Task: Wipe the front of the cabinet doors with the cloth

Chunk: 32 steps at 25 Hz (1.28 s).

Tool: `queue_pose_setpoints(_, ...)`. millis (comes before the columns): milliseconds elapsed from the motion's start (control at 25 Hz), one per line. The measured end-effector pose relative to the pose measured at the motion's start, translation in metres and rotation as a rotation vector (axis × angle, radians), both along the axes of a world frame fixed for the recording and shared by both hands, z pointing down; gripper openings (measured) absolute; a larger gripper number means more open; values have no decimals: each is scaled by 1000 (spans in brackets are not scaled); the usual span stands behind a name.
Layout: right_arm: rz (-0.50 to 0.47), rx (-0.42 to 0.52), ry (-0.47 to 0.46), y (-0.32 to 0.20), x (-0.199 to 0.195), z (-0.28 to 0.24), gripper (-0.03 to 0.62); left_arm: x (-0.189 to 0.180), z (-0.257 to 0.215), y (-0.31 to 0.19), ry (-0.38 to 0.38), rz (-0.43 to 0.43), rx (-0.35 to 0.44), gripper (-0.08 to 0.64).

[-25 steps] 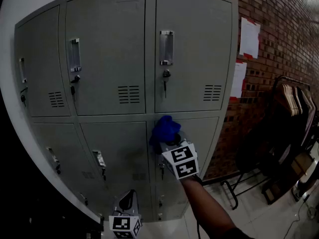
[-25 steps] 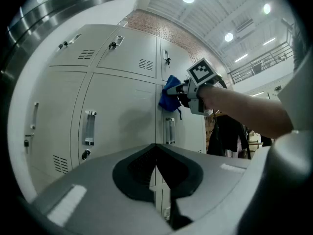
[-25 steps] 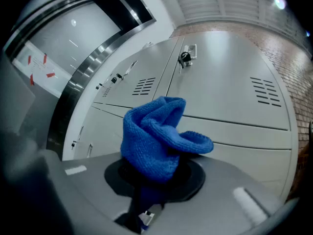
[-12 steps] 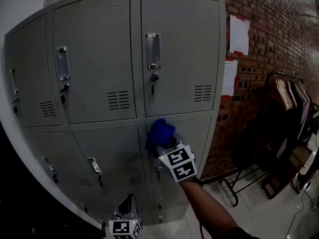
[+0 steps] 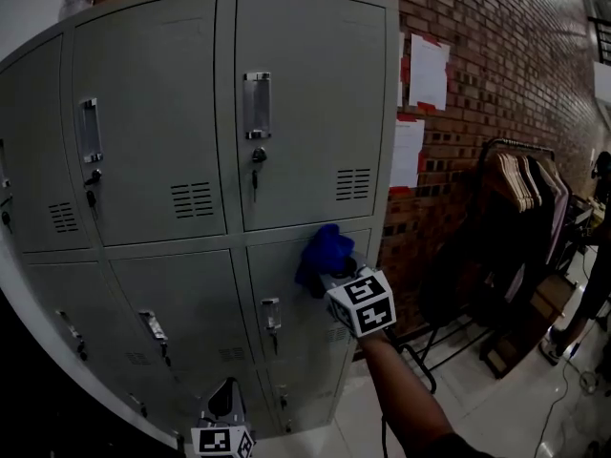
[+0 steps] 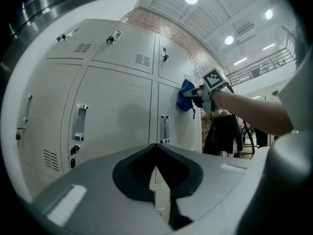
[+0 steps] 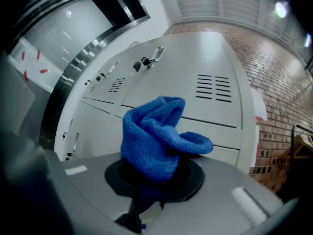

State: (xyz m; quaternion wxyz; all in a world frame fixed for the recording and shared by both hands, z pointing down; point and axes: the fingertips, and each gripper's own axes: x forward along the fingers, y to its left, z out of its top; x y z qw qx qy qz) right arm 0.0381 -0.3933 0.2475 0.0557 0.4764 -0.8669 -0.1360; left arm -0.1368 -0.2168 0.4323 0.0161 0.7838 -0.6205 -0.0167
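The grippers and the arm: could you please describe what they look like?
Both the left gripper and the right gripper have a grey body with a black rounded collar at the jaws and small white patches. Each carries a white cube with black square markers. The right forearm is bare, with no sleeve over it.

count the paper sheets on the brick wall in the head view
2: an upper sheet and a lower sheet below it, both just right of the cabinet. Others may be hidden behind the cabinet's edge.
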Motion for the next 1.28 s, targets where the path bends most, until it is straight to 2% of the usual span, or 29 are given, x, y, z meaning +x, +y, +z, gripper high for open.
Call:
queue_pose_setpoints(240, 109, -1, 5, -19, 77, -3, 72, 14, 3, -1, 9, 37, -7, 10)
queue_pose_setpoints(400, 158, -1, 8, -26, 115, -3, 72, 17, 4, 0, 5, 40, -4, 11)
queue_pose_setpoints(640, 187, 12, 32, -22, 119, -3, 72, 23, 6, 2, 15, 46, -12, 10)
queue_pose_setpoints(760, 143, 33, 5, -6, 98, -1, 74, 21, 12, 2, 5, 46, -15, 11)
queue_pose_setpoints(880, 52, 37, -34, 10, 54, 5, 74, 18, 11, 1, 5, 35, -17, 10)
queue_pose_setpoints(1120, -129, 0, 3, 34, -56, 34, 74, 13, 5, 2, 6, 23, -2, 10)
queue_pose_setpoints(1280, -181, -16, 36, 38, -105, 40, 74, 12, 2, 1, 8, 20, 6, 11)
